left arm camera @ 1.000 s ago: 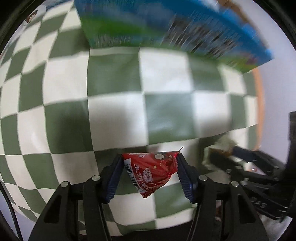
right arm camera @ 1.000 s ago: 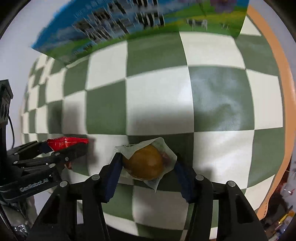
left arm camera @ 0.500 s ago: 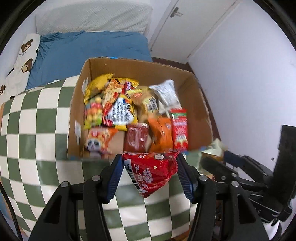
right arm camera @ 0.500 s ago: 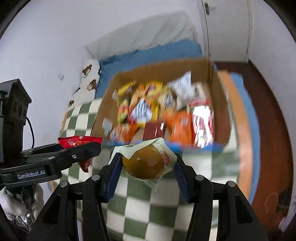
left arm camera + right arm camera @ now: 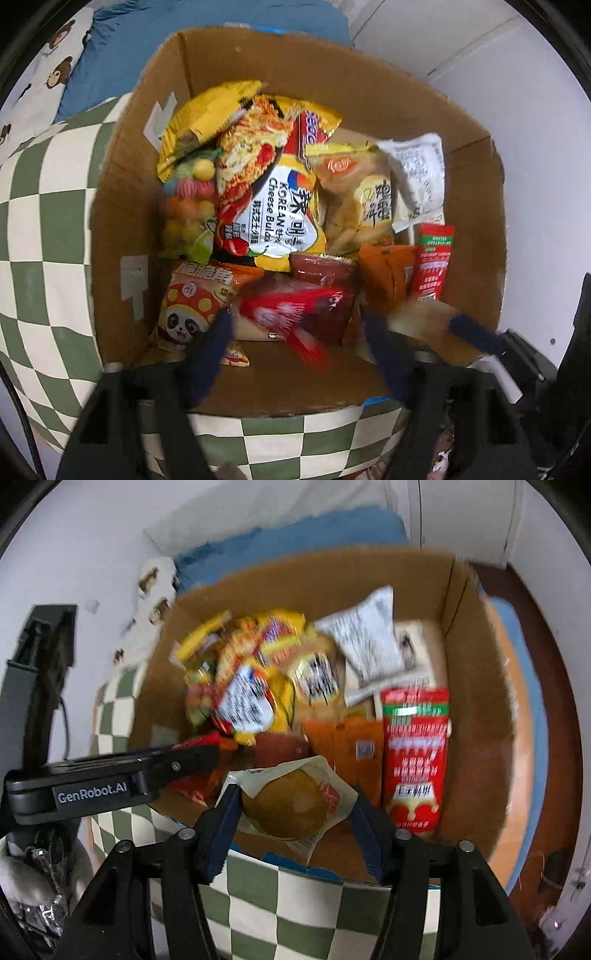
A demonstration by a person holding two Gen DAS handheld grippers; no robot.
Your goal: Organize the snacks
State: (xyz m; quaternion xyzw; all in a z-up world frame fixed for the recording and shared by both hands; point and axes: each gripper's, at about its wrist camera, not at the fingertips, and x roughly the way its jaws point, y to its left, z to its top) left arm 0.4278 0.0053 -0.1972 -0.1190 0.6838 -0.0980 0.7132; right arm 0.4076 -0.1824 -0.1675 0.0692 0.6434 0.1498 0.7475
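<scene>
A cardboard box [image 5: 476, 206] full of snack packets stands on the green-and-white checked cloth [image 5: 44, 229]; it also shows in the right wrist view [image 5: 476, 716]. My left gripper [image 5: 297, 332] is over the box's near edge with its jaws spread wide; the red snack packet [image 5: 295, 314] sits blurred between them, not touching the pads. My right gripper [image 5: 291, 808] is shut on a round brown bun in a clear wrapper [image 5: 284, 805], held over the box's near edge. The left gripper's arm [image 5: 110, 779] shows at left in the right wrist view.
Inside the box lie a yellow Korean cheese noodle pack [image 5: 273, 206], a candy bag [image 5: 188, 206], a panda snack bag [image 5: 192, 306], orange packets [image 5: 384, 273] and a tall red packet [image 5: 413, 757]. A blue bed [image 5: 207, 14] lies behind. White walls stand at right.
Both grippers moved forward and down over the box. The left gripper's jaws opened and the red packet came loose between them. The right gripper still holds the bun.
</scene>
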